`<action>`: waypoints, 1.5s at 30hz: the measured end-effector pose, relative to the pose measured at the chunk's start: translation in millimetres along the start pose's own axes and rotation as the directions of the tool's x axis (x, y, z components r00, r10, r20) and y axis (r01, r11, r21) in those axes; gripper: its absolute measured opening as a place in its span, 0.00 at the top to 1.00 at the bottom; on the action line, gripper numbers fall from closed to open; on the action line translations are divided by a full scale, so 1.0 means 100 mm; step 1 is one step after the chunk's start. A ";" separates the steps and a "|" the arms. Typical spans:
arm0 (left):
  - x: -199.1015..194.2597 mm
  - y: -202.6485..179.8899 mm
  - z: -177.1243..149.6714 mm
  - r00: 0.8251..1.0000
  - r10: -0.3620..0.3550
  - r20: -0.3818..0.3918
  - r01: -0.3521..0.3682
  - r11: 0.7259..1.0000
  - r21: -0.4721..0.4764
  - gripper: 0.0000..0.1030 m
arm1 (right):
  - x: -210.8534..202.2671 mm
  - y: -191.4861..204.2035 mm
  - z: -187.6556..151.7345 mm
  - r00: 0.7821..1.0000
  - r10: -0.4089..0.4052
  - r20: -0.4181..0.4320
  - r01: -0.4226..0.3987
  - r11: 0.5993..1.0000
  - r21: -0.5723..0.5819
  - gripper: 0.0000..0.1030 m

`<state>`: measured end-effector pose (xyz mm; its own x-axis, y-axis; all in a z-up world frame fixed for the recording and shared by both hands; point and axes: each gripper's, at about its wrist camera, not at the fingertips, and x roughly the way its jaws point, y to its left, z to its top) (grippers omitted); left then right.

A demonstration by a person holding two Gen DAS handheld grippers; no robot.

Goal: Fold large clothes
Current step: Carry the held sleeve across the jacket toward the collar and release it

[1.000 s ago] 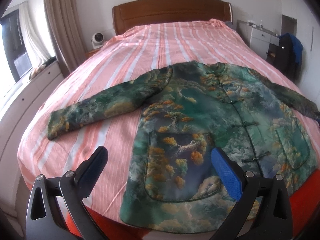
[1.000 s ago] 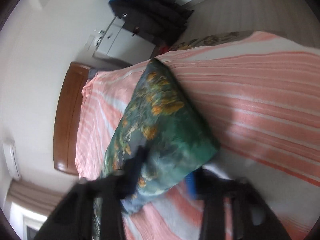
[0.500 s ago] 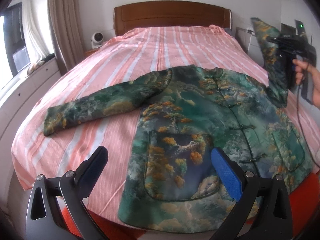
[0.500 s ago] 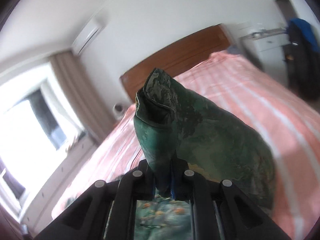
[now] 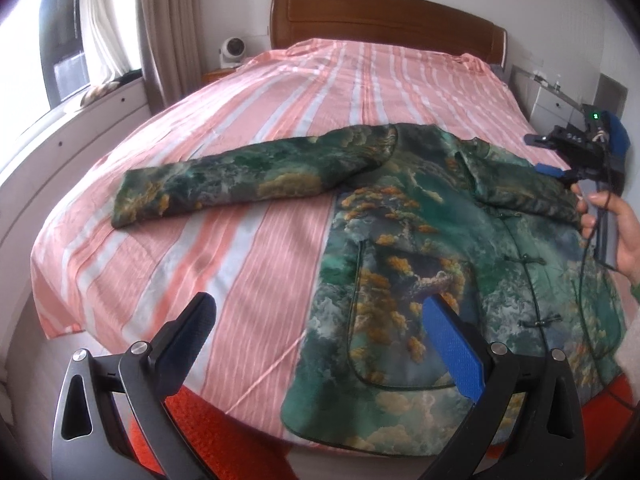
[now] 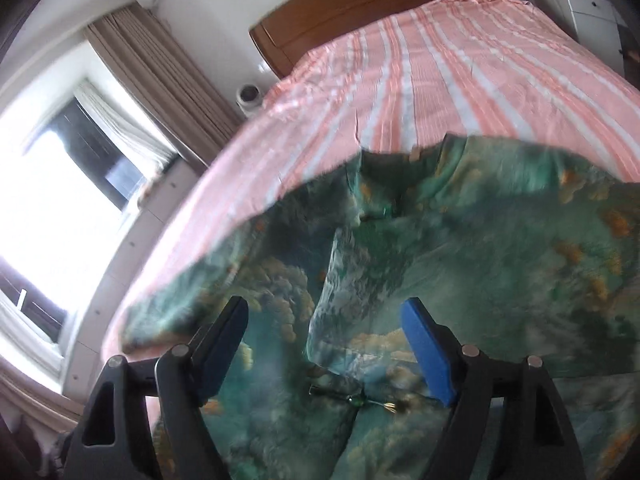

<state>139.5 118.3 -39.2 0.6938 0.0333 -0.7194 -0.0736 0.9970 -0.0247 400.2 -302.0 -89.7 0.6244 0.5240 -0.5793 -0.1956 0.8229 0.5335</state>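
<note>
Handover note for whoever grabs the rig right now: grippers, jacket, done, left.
Left gripper: open, empty, hovering over the near edge of the bed beside the jacket's hem.
Right gripper: jaws opening, nothing pinched; the jacket lies under them.
Jacket: green printed, front up on the striped bedspread, fastened down the front.
Done: the right-side sleeve lies folded in across the chest.
Left: the other sleeve is stretched out flat to the side; probably fold it in next, then fold the body.
</note>
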 end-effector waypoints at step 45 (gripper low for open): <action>-0.03 -0.94 -0.19 0.994 -0.098 -0.049 0.106 0.976 0.188 0.00 | -1.86 0.80 -2.41 0.883 -0.386 0.267 0.464 0.806 -0.368 0.03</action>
<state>130.8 22.8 -47.3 0.6615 -0.0684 -0.7468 0.1367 0.9901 0.0305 86.5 -280.8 -87.6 0.8285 0.0862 -0.5534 -0.1463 0.9871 -0.0653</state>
